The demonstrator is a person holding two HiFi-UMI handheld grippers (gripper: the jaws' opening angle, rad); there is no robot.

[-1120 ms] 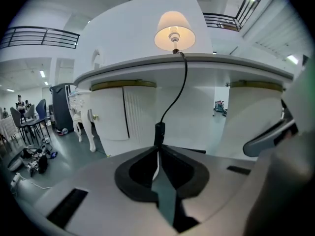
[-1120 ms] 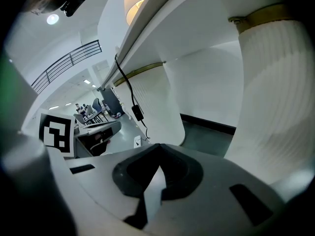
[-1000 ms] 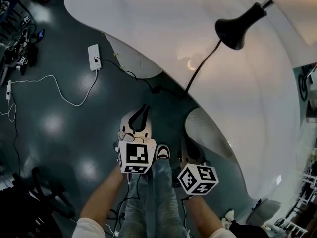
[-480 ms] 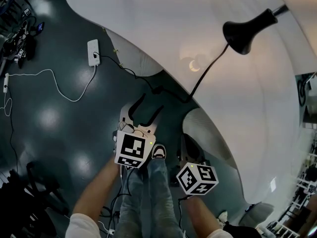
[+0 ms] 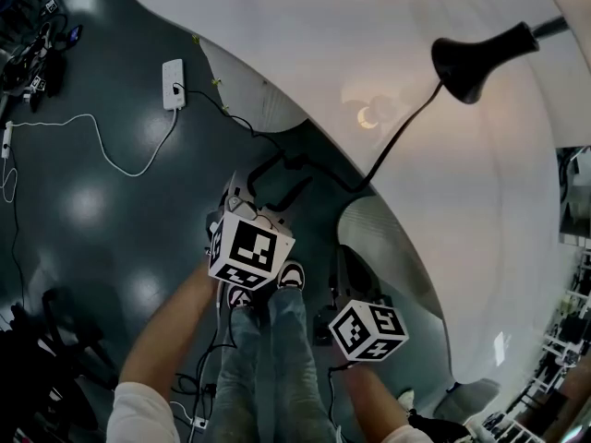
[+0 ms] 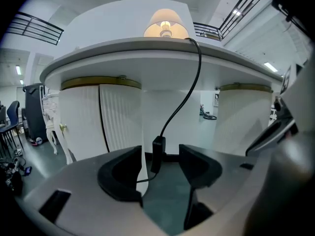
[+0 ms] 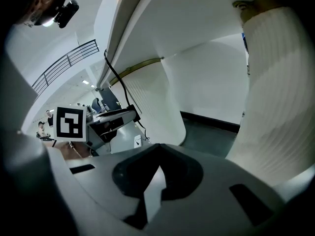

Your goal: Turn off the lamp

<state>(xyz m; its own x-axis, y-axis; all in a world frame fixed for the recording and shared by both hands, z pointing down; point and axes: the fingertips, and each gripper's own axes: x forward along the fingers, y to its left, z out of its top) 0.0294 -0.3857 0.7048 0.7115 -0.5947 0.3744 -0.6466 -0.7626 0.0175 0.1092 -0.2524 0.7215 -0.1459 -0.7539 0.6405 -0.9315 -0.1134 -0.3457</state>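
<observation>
While the lamp (image 6: 166, 24) on the table (image 6: 123, 45) still glows (its shade is bright in the left gripper view), the change is lower down. Its cord (image 6: 189, 90) drops over the table edge to the switch (image 6: 157, 154), which hangs free above the floor. A second ago the left gripper (image 5: 280, 175) had its jaws pinched together short of that cord. Now it has moved up to it and the jaws stand wide apart, with the switch framed between them and neither pad touching it. I judge this is the set-up for squeezing the switch, so the task is not done yet. The right gripper (image 7: 158, 163) has kept its place beside the person's leg, jaws together on nothing.
</observation>
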